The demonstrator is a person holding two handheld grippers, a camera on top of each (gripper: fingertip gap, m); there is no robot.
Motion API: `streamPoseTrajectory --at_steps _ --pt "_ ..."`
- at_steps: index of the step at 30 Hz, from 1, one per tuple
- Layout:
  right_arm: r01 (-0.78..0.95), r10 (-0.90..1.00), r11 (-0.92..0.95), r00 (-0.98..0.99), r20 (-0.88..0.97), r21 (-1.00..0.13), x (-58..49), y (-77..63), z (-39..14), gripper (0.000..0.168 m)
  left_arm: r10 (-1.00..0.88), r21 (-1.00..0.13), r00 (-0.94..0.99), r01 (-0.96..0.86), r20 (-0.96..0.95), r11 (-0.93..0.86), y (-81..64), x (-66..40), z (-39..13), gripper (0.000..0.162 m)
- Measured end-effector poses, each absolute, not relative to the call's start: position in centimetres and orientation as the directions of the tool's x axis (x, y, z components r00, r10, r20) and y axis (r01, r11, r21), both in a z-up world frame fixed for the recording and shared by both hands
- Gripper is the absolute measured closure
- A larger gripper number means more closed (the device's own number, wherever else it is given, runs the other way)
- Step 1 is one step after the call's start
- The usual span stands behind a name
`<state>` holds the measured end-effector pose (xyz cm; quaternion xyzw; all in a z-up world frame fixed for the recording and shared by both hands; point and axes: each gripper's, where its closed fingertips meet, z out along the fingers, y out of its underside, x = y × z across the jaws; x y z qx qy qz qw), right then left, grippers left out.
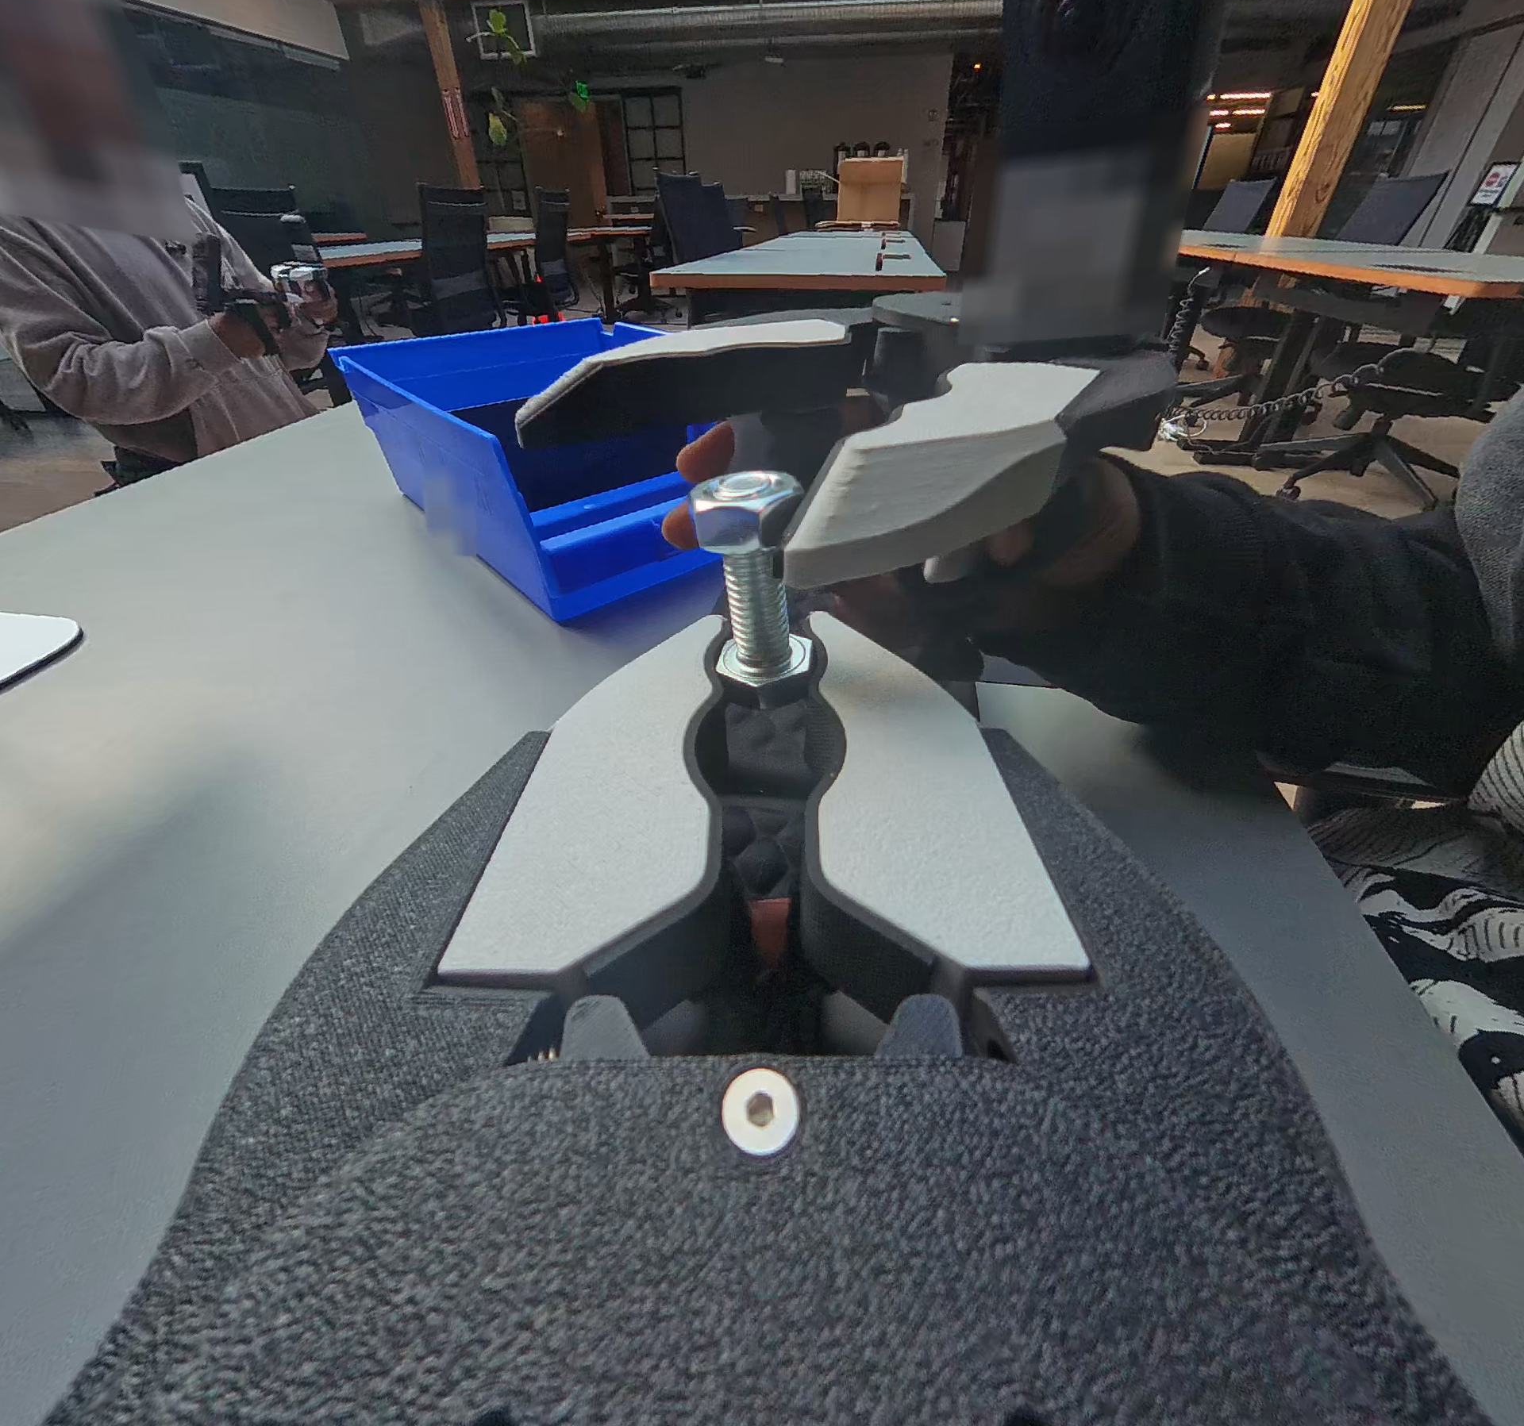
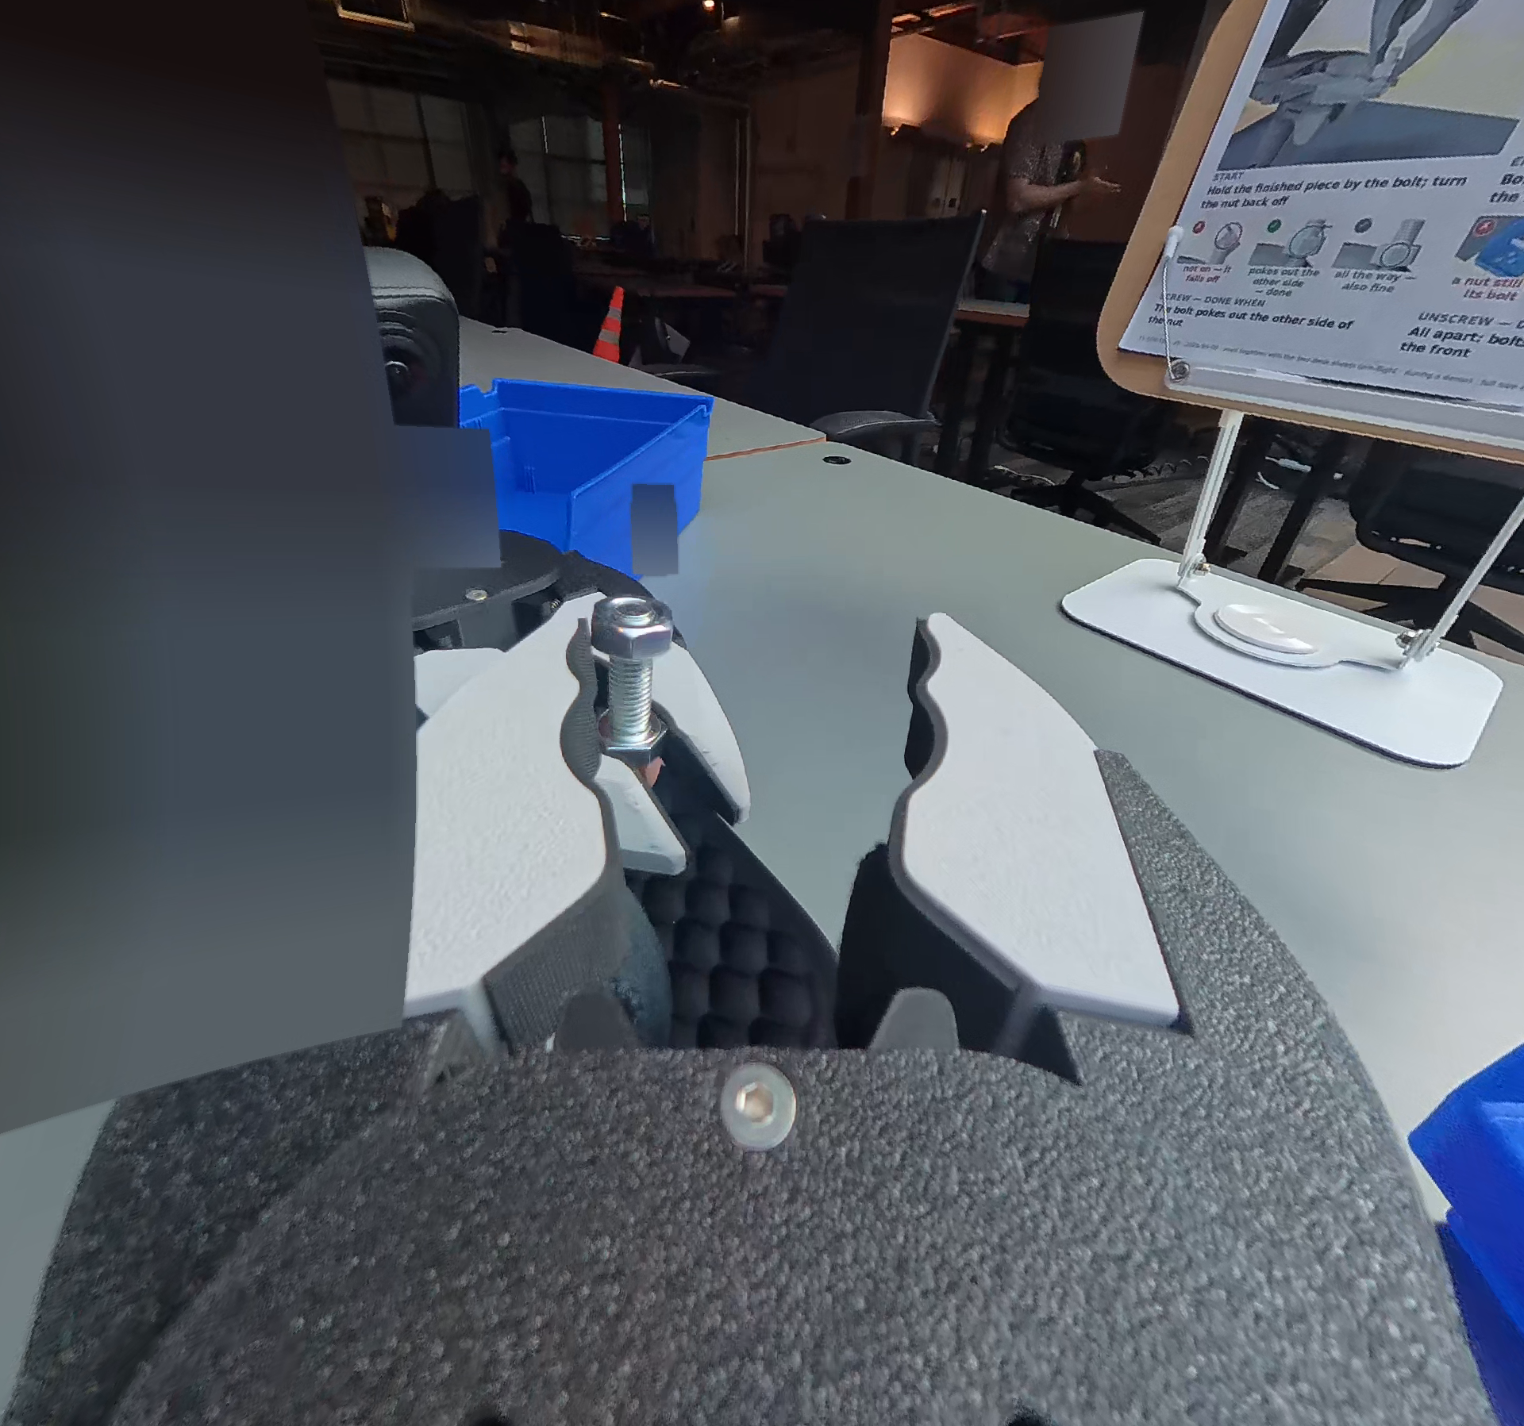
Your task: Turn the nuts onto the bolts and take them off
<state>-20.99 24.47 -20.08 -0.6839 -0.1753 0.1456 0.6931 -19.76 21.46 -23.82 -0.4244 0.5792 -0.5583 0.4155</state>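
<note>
The bolt [image 1: 754, 611] is held upright at its base by the closed left gripper [image 1: 763, 673]. The nut [image 1: 742, 508] at frame centre is flanked by the right gripper [image 1: 660, 479], wide open and empty.

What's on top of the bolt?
A silver nut sits at the upper end of the bolt. The bolt's head is pinched in the left hand-held gripper, so underneath is hidden.

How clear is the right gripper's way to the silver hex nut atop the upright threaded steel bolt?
Probably clear: the open right gripper brackets the silver hex nut, nothing between. The left gripper clamps only the threaded steel bolt at its lower end.
</note>
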Motion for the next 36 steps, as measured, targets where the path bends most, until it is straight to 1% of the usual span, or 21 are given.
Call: streamPoseTrajectory --at_steps 4,7,9,13,18,22,28,29,31,36 --pt "0.015 0.434 0.022 0.901 0.023 -1.0 -20.1 23.8 -20.2 0.094 -0.956 -0.999 -0.292 -0.029 -0.004 0.014 21.5 -19.7 -23.8 0.148" --pt "0.017 0.407 0.024 0.913 0.025 -1.0 -19.2 23.6 -20.2 0.098 -0.956 -1.0 -0.293 -0.026 -0.006 0.014 21.4 -19.8 -23.8 0.148" --pt "0.019 0.402 0.023 0.915 0.027 -1.0 -18.8 23.5 -20.3 0.098 -0.956 -1.0 -0.293 -0.027 -0.007 0.015 21.4 -19.7 -23.8 0.148" --pt "0.01 0.449 0.069 0.892 0.04 -0.998 -19.8 23.4 -19.3 0.096 -0.956 -1.0 -0.293 -0.026 -0.003 0.012 21.5 -19.7 -23.8 0.148" --pt "0.055 0.458 0.064 0.886 0.078 -0.996 -21.5 24.2 -19.4 0.093 -0.957 -0.999 -0.291 -0.028 -0.007 0.016 21.4 -19.7 -23.8 0.148" --pt "0.089 0.413 0.033 0.906 0.095 -0.995 -21.4 25.0 -20.0 0.095 -0.957 -0.999 -0.291 -0.029 -0.013 0.023 21.3 -19.7 -23.8 0.148" --pt "0.054 0.414 0.033 0.908 0.062 -0.998 -20.2 23.9 -19.9 0.094 -0.957 -1.0 -0.29 -0.027 -0.006 0.014 21.4 -19.7 -23.8 0.148" --pt "0.052 0.406 0.034 0.912 0.061 -0.998 -19.9 23.7 -19.9 0.095 -0.957 -1.0 -0.289 -0.025 -0.002 0.01 21.5 -19.7 -23.7 0.148" --pt "0.058 0.372 0.036 0.926 0.068 -0.998 -18.8 23.6 -19.9 0.102 -0.957 -1.0 -0.291 -0.02 0.001 0.005 21.5 -19.7 -23.7 0.148" --pt "0.023 0.404 0.074 0.913 0.051 -0.997 -18.9 23.4 -19.1 0.099 -0.956 -1.0 -0.293 -0.025 -0.005 0.013 21.4 -19.7 -23.8 0.148"
